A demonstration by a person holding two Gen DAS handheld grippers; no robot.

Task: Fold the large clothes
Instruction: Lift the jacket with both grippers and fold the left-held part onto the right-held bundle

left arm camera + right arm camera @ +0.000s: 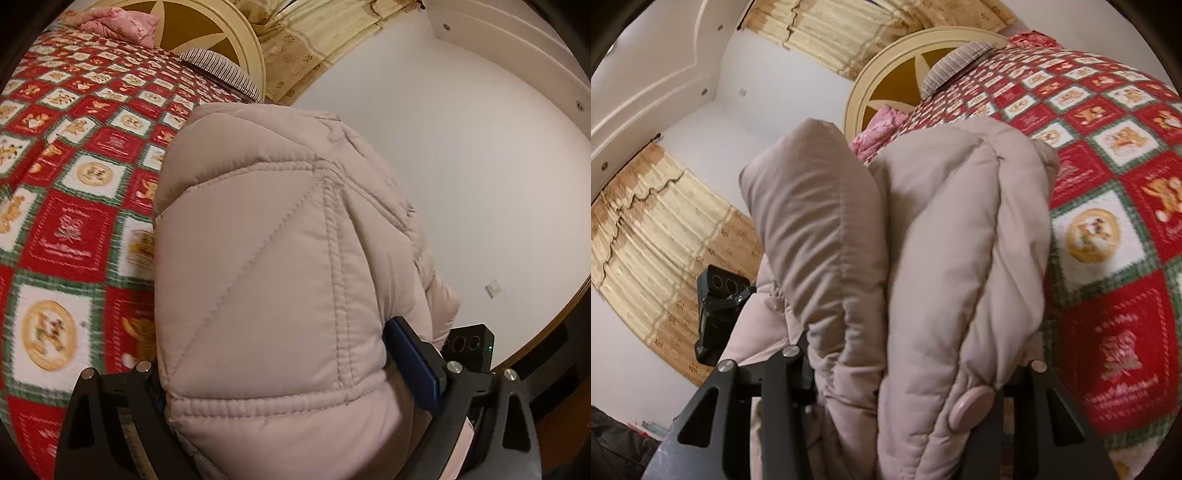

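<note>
Beige padded cloth fills both views: the coat (280,280) bulges between the fingers of the left claw (295,402), whose blue pad (410,354) presses into its side, so this claw grips it. The right claw (916,373) also has thick folds of the coat (923,258) squeezed between its fingers, and a round button (971,406) lies near the right finger. Beyond both claws is the red checked blanket (74,229) on the bed, with the round headboard (886,85) behind.

Black claw (295,387) arms, silver screws, blue pad
</note>
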